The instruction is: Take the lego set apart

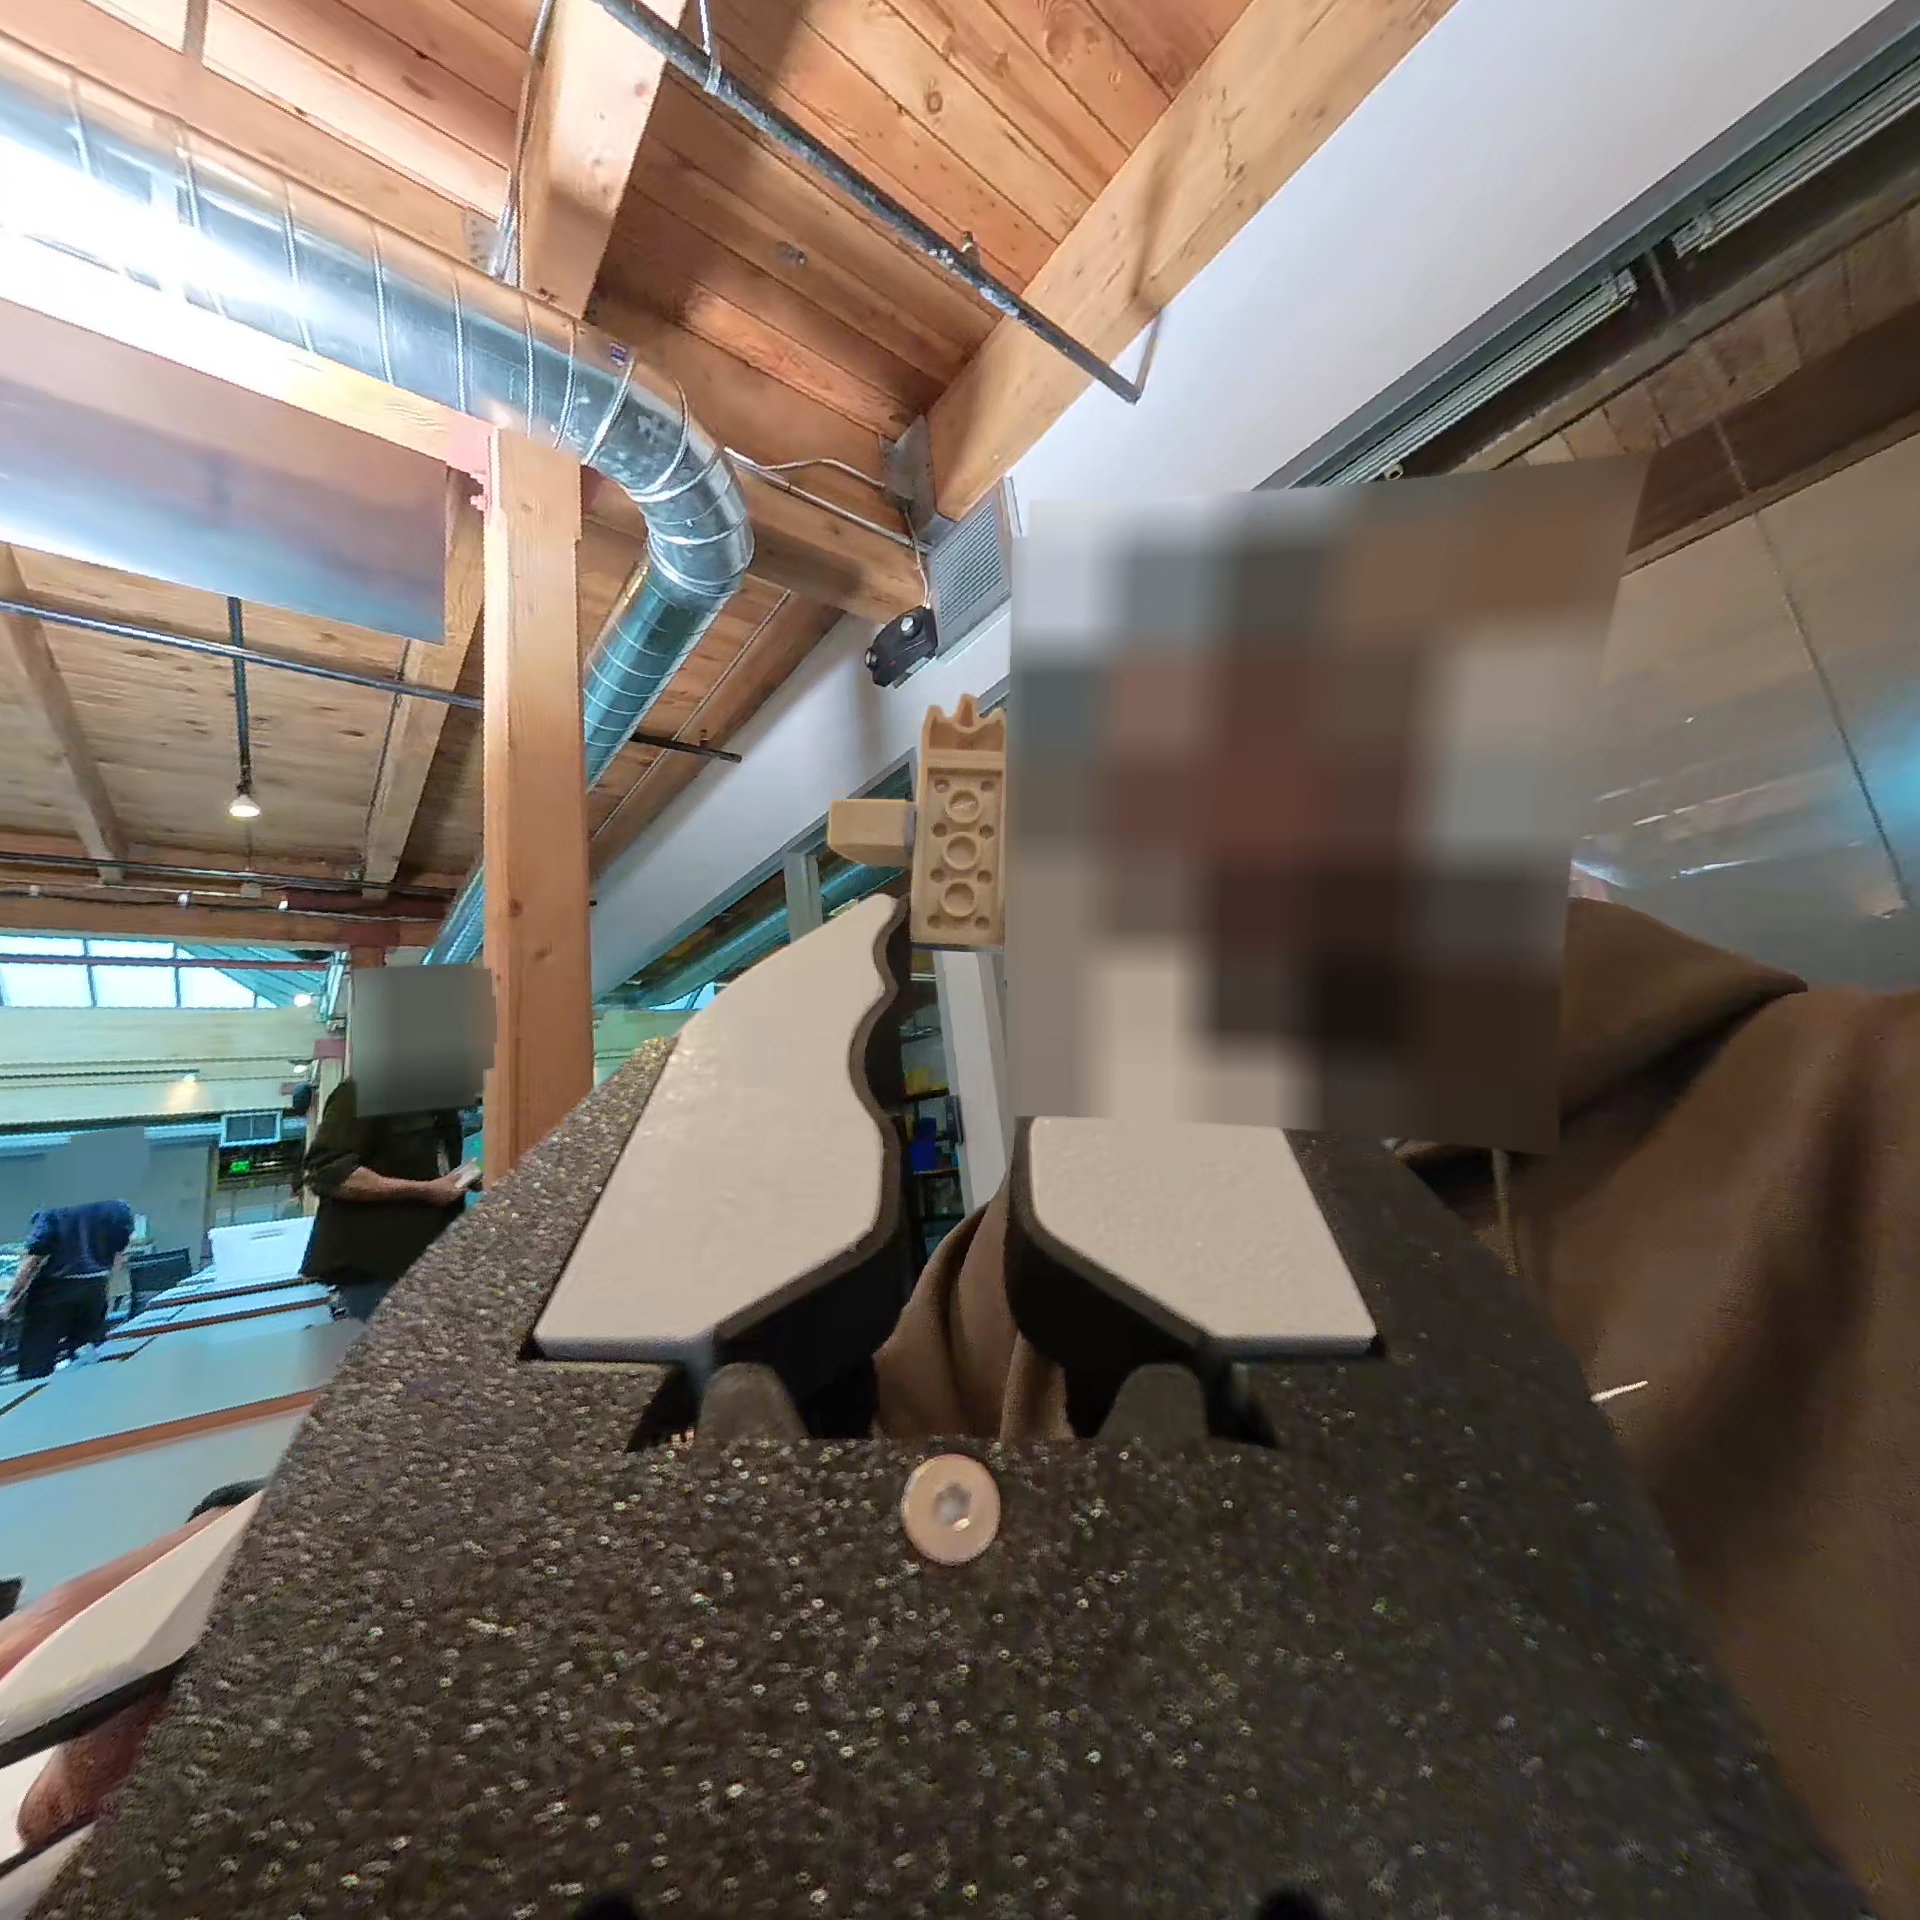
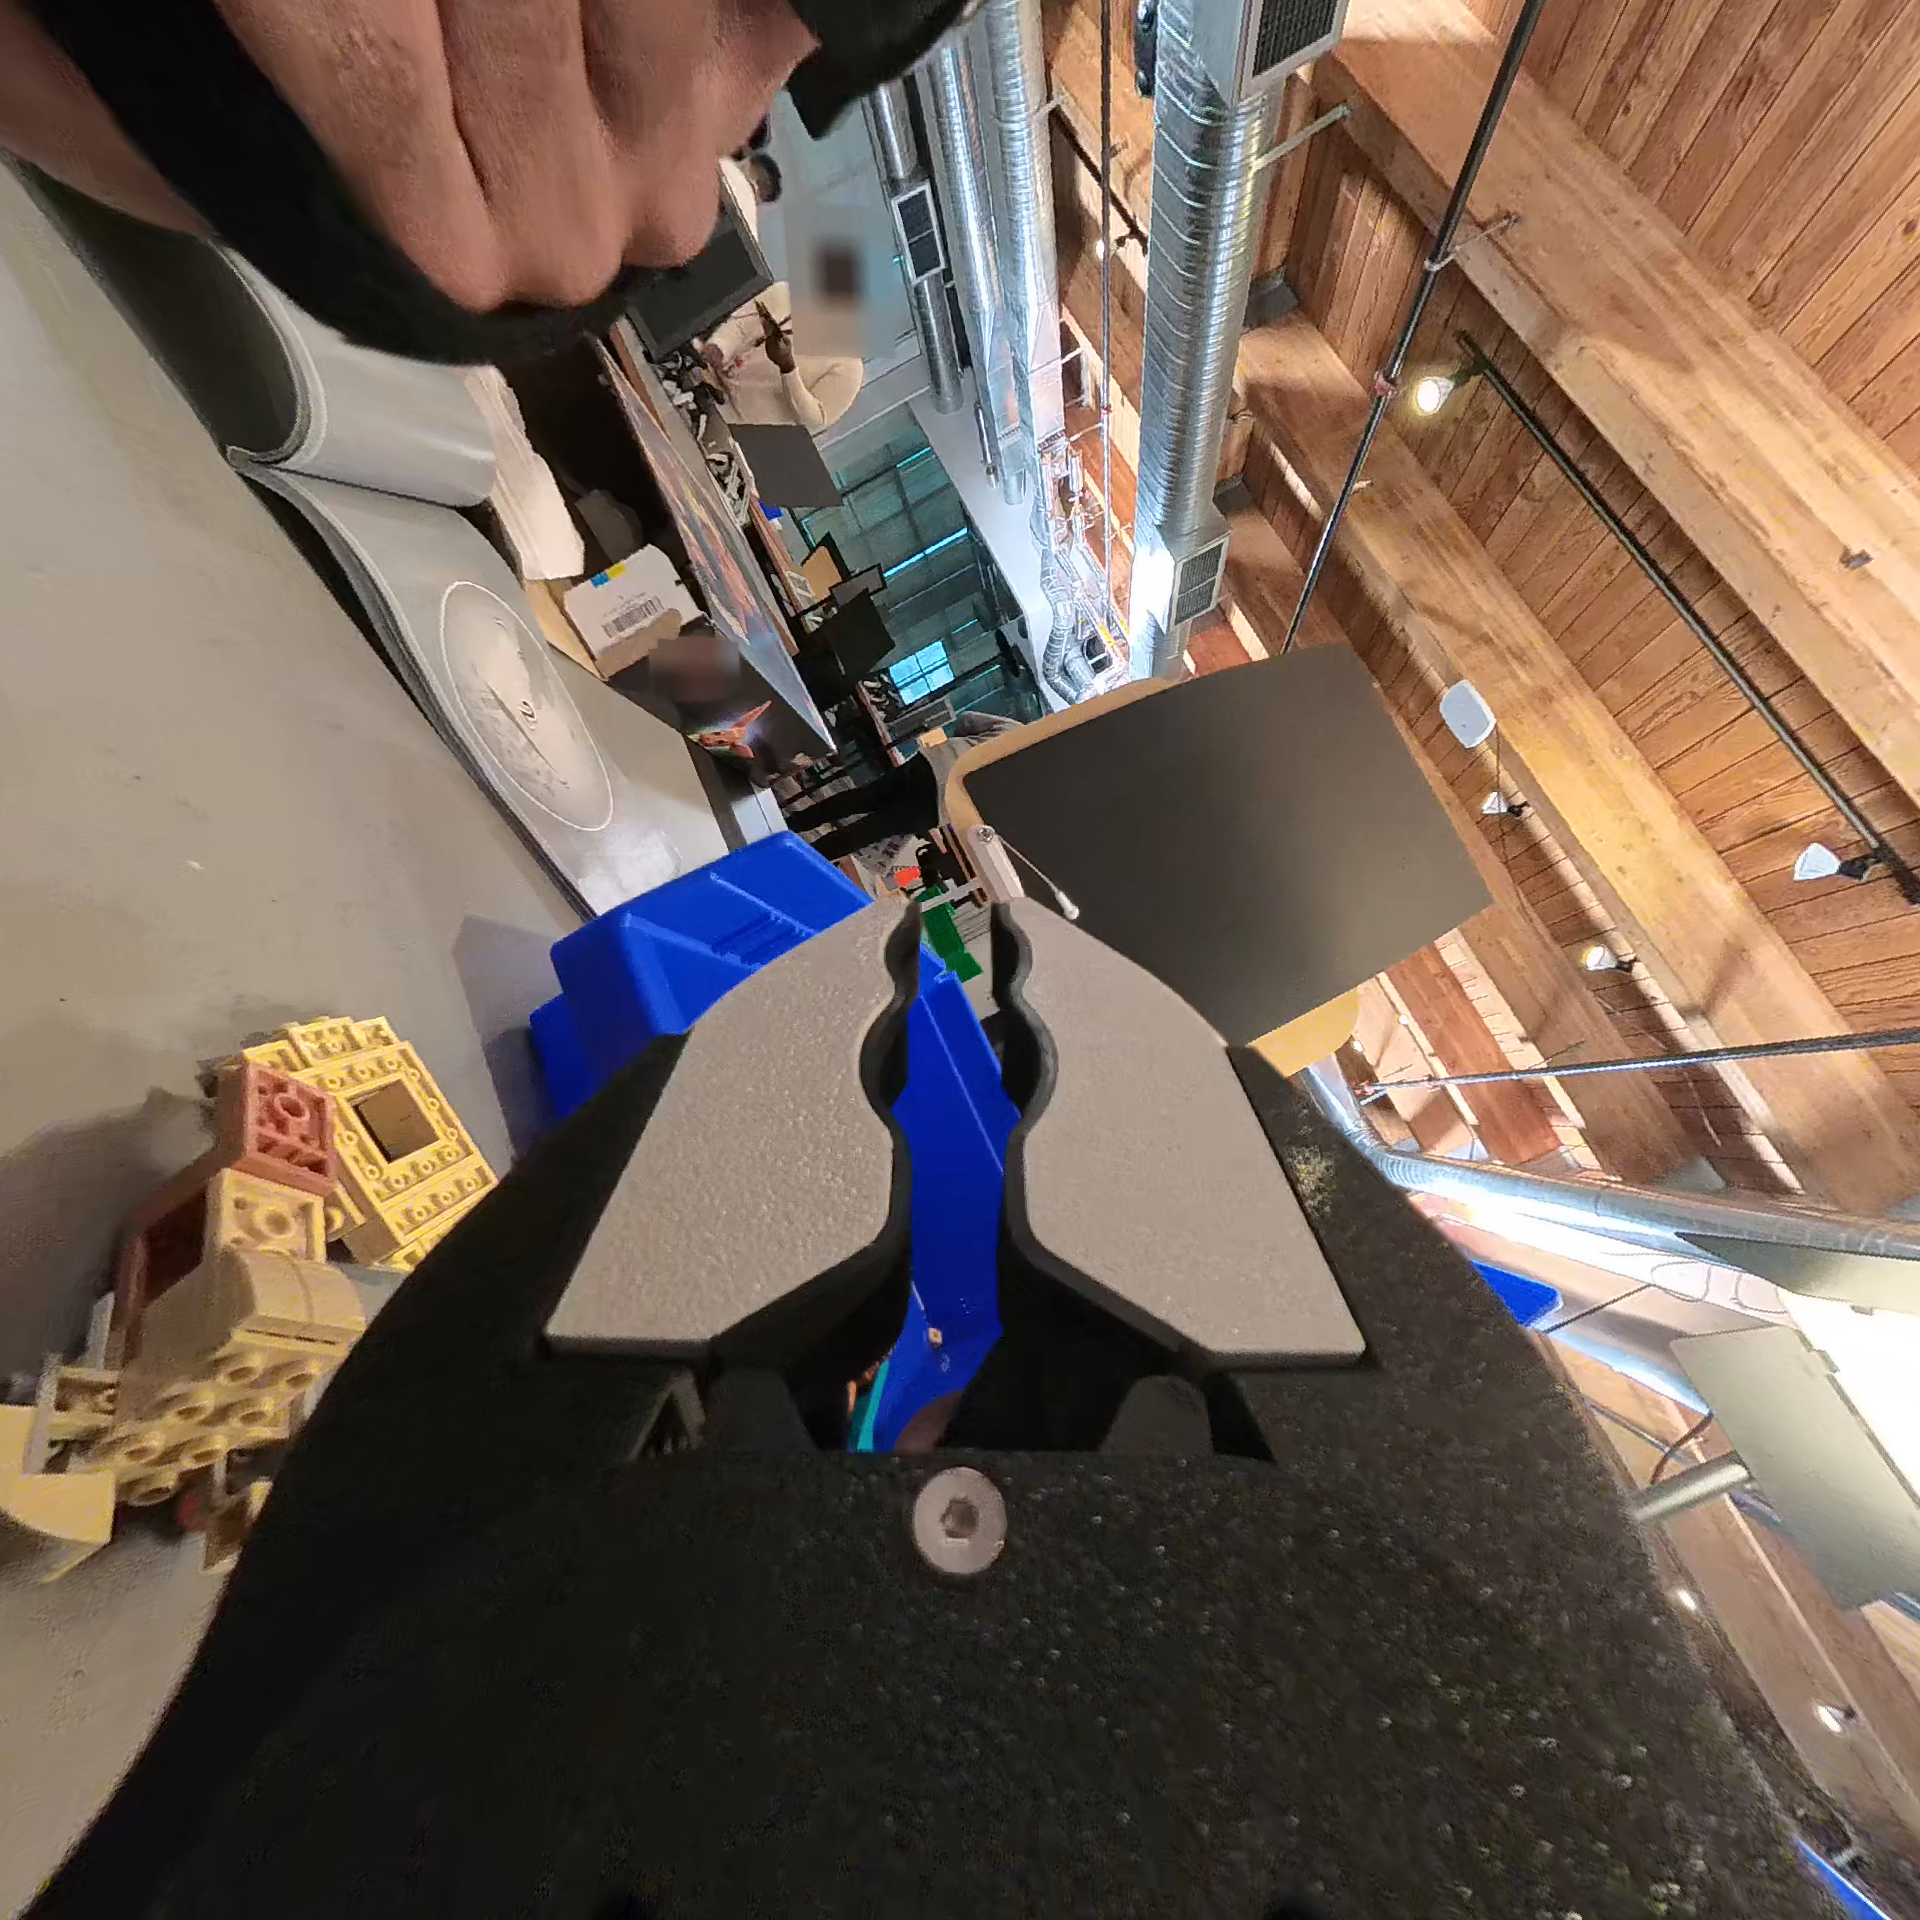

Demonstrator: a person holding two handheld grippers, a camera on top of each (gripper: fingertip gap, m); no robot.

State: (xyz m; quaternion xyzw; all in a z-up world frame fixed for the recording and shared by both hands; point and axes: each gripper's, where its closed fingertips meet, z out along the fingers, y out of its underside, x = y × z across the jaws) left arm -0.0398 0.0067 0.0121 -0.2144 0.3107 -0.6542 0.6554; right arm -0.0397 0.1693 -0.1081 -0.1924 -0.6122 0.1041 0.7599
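The left hand-held gripper (image 1: 961,925) pinches a tan brick piece (image 1: 961,831) low, so it sticks up. The right hand-held gripper (image 2: 954,920) is nearly closed and empty, near a blue bin (image 2: 665,966).

Wooden beam ceiling (image 1: 852,187), silver duct (image 1: 623,436), white wall (image 1: 1351,260).

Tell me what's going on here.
A person holds a gripper in each hand. The left gripper points up toward the ceiling with a tan building-brick piece at its fingertip. A blur patch hides its other finger, so the grasp can't be confirmed. The right gripper is slightly open and empty, over a blue bin on a grey table. A pile of tan and brown bricks lies nearby.
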